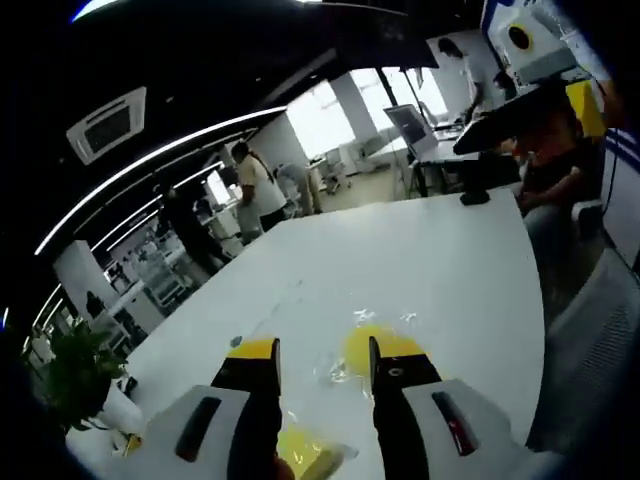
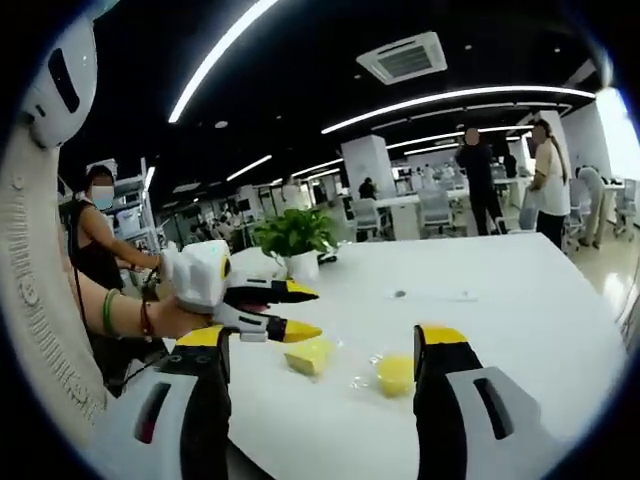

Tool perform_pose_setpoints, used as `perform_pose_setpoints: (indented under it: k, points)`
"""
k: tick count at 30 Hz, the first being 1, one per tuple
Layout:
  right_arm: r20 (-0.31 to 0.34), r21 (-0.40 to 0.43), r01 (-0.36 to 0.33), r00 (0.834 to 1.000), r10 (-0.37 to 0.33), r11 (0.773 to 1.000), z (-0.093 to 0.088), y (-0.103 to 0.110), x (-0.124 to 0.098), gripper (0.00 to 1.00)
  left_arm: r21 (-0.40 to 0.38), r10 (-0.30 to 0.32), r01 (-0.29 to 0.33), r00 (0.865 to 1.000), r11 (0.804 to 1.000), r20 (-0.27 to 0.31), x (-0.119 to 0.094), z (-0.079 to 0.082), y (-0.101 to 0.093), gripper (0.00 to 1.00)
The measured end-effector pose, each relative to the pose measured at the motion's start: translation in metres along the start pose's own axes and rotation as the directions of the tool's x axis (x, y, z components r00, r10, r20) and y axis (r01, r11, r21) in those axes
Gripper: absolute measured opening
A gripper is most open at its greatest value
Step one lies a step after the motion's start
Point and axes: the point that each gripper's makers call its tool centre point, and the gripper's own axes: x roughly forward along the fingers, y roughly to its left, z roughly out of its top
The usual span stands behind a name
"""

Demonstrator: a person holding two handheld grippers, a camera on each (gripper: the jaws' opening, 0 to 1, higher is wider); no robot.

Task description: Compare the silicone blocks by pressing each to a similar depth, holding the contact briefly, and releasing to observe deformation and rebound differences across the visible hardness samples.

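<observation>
Two yellow silicone blocks in clear wrap are seen on the white table (image 2: 520,310): a squarish block (image 2: 309,356) and a round block (image 2: 396,375), just beside each other. The left gripper (image 2: 303,312) is held spread just above the squarish one, not touching it; the right gripper (image 2: 325,352) is also spread wide, hovering near both

Two yellow silicone blocks lie on the white surface (image 2: 540,330), each in clear crinkled wrap. The squarish block (image 2: 309,356) sits at nine o'clock of the rounder block (image 2: 395,375), close by but apart, both lying flat.
</observation>
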Motion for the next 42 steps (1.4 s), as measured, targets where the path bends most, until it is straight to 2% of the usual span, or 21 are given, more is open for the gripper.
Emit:
perform_pose_setpoints:
  k: [3,5,7,11,13,15,16,18,25,31,37,42]
  points:
    - [-0.005,-0.002,-0.032,0.999,0.032,0.999,0.000,0.015,-0.001,0.72,-0.067,0.051,-0.050,0.999,0.996,0.015,-0.041,0.001,0.006,0.39]
    - [0.017,-0.017,-0.051,0.999,0.051,0.999,0.006,0.023,-0.001,0.73,-0.122,0.086,-0.082,0.996,0.989,0.026,-0.065,0.000,0.010,0.42]
    - [0.013,-0.018,-0.068,0.998,0.068,0.998,0.006,0.029,-0.001,0.73,-0.130,0.114,-0.110,0.993,0.985,0.023,-0.080,-0.001,0.012,0.46]
    - [-0.009,-0.054,-0.092,0.996,0.092,0.994,-0.001,0.040,-0.006,0.73,-0.123,0.180,-0.174,0.983,0.977,0.038,-0.126,-0.008,0.016,0.47]
    - [-0.017,-0.064,-0.098,0.995,0.097,0.993,-0.004,0.044,-0.010,0.75,-0.142,0.206,-0.197,0.977,0.970,0.052,-0.140,-0.011,0.016,0.50]
    - [-0.019,-0.053,-0.103,0.995,0.102,0.993,-0.008,0.047,-0.018,0.76,-0.213,0.223,-0.207,0.973,0.955,0.055,-0.154,-0.013,0.015,0.53]
    - [-0.019,-0.052,-0.100,0.995,0.099,0.994,-0.009,0.048,-0.021,0.77,-0.253,0.231,-0.205,0.970,0.946,0.076,-0.161,-0.012,0.014,0.56]
    - [-0.018,-0.039,-0.093,0.996,0.092,0.995,-0.012,0.049,-0.027,0.79,-0.272,0.250,-0.216,0.963,0.938,0.098,-0.173,-0.013,0.016,0.61]
    - [-0.026,-0.024,-0.066,0.998,0.066,0.998,-0.022,0.048,-0.043,0.80,-0.338,0.270,-0.215,0.955,0.916,0.125,-0.199,-0.019,0.018,0.65]
    - [-0.030,-0.012,-0.038,0.999,0.038,0.999,-0.027,0.044,-0.053,0.81,-0.345,0.234,-0.192,0.968,0.919,0.085,-0.202,-0.025,0.005,0.67]
    - [-0.044,0.001,-0.010,0.999,0.010,1.000,-0.034,0.040,-0.055,0.81,-0.403,0.254,-0.201,0.963,0.893,0.083,-0.205,-0.028,0.008,0.69]
    - [-0.050,0.015,0.010,0.999,-0.009,1.000,-0.039,0.036,-0.055,0.81,-0.388,0.242,-0.202,0.969,0.899,0.057,-0.199,-0.035,0.010,0.68]
